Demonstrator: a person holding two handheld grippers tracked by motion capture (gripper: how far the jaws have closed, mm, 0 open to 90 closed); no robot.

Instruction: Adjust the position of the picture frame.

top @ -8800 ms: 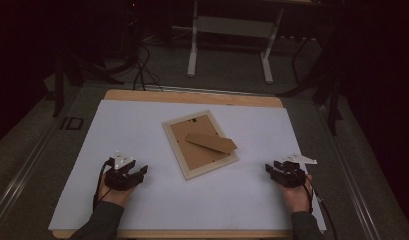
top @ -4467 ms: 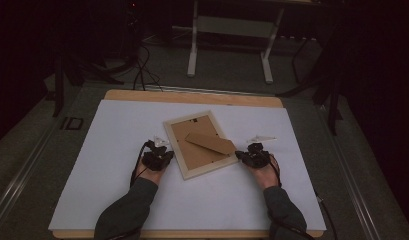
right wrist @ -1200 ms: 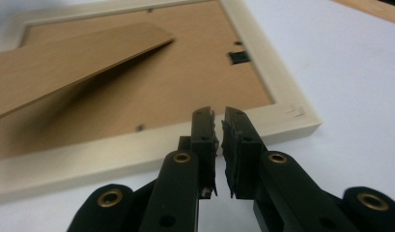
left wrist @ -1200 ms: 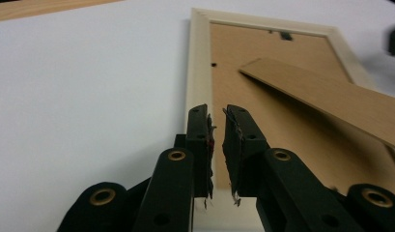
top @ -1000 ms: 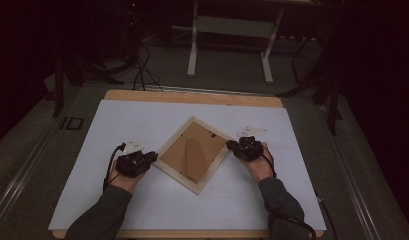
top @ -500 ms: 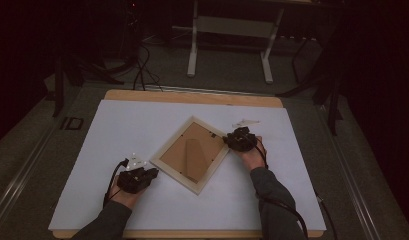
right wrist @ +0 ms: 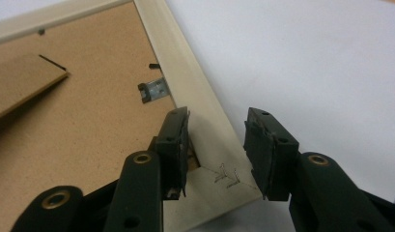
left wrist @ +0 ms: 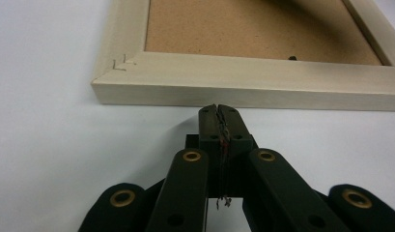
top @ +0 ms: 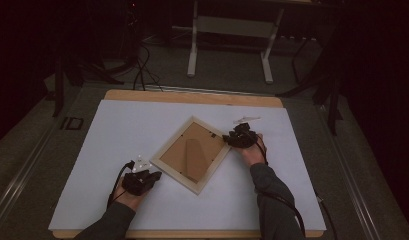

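A pale wooden picture frame (top: 214,170) lies face down on the white sheet, turned corner-on like a diamond, its brown backing board (right wrist: 89,121) and folded stand (top: 194,155) facing up. My left gripper (top: 155,175) rests on the sheet just short of the frame's near-left rail (left wrist: 243,82). Its jaws have just closed and are shut (left wrist: 219,108) with nothing between them. My right gripper (top: 226,138) is at the frame's right corner. Its jaws (right wrist: 217,125) have just been opening and straddle the stapled corner without pressing on it.
The white sheet (top: 117,130) covers a wooden table whose bare edge (top: 192,97) runs along the far side. A small metal clip (right wrist: 154,90) sits on the backing near the right jaws. On the dark floor beyond stand a metal stand's legs (top: 194,50) and cables.
My left gripper has drawn back toward the person, off the frame's left corner. The right gripper has shifted slightly along the frame's right corner. The frame itself has stayed about where it was.
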